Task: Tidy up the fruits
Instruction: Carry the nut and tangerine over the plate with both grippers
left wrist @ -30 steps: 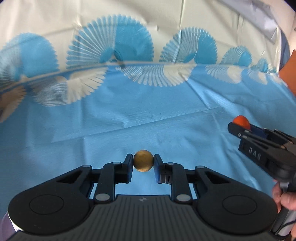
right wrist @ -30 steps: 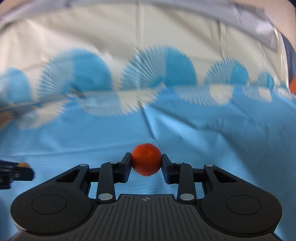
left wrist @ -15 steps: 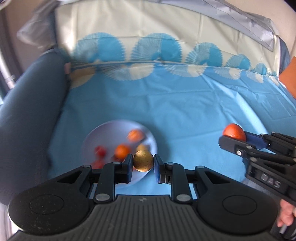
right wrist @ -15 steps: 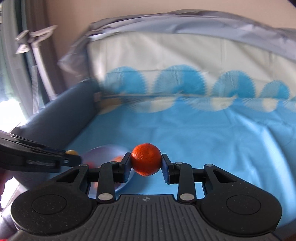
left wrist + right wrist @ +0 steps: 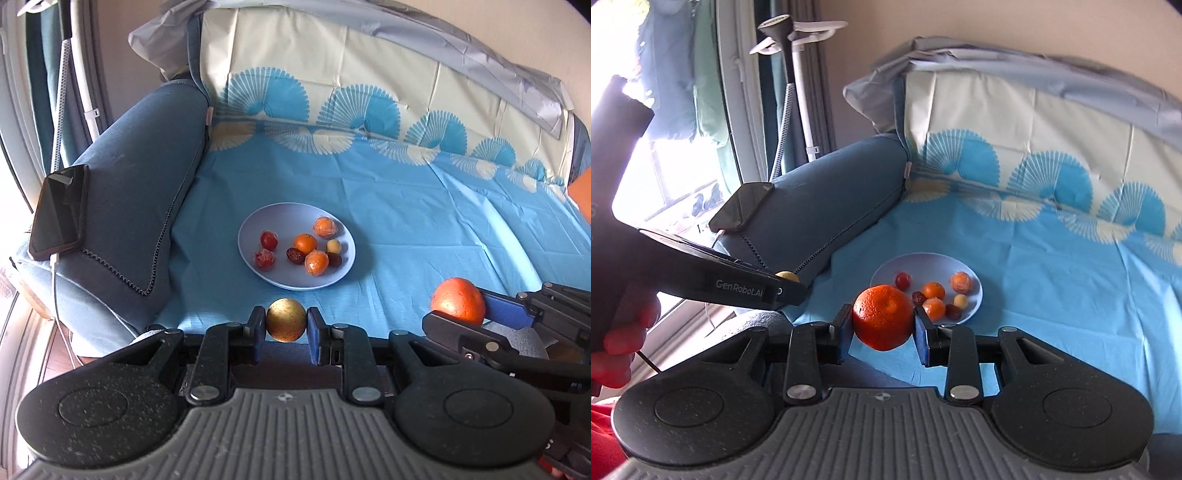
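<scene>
item: small golden-brown round fruit point(image 5: 286, 320), pinched at its widest part between the pads of the left tongs point(image 5: 286, 325), held in the air off the sofa seat's front edge. item: mandarin point(image 5: 883, 317), clamped across its middle by the right tongs point(image 5: 884, 325), also aloft near that edge. destination: pale blue plate point(image 5: 251, 225) on the blue sheet point(image 5: 424, 221) towards the armrest point(image 5: 147, 155) end of the seat, already carrying small oranges, red fruits and dates. handling, judged: both pieces light and round, prone to roll on release; the mandarin's peel is soft and yields, so a mild squeeze at the equator suits it; the golden fruit looks firmer and smoother, likelier to slip. set low into a bare patch of plate.
</scene>
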Tool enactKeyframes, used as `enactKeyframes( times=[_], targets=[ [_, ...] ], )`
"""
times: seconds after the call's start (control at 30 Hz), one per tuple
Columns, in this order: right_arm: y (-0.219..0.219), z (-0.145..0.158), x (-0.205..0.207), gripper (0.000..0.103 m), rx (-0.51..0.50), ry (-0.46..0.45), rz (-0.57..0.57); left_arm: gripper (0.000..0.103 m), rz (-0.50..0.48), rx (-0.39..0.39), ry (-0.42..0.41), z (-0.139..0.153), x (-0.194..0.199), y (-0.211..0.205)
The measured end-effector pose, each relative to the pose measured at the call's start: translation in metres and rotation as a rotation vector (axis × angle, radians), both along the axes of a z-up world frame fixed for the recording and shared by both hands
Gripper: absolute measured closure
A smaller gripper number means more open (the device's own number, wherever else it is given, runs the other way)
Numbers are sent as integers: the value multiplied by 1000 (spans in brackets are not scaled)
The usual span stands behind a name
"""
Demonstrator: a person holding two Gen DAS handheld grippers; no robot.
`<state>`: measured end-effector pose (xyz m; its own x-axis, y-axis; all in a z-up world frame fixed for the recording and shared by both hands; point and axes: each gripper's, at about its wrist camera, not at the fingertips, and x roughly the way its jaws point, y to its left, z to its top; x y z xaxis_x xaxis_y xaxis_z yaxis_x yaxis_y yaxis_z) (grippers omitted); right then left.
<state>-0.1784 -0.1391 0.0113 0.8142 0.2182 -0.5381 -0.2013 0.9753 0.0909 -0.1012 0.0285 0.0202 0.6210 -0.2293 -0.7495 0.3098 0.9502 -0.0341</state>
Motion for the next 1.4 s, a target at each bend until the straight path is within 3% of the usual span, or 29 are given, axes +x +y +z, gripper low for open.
enactKeyframes(
  times=[0.27,0.83,1.4],
  targets=[
    [2,8,-11,68,-26,-19,-12,77,5,-32,-33,10,-7,3],
    [3,6,-8,68,-42,-12,2,77,4,-42,-12,9,0,6],
    [-3,-13,30,68,-21,63,-4,77,43,-35,8,-5,39,2]
  ],
)
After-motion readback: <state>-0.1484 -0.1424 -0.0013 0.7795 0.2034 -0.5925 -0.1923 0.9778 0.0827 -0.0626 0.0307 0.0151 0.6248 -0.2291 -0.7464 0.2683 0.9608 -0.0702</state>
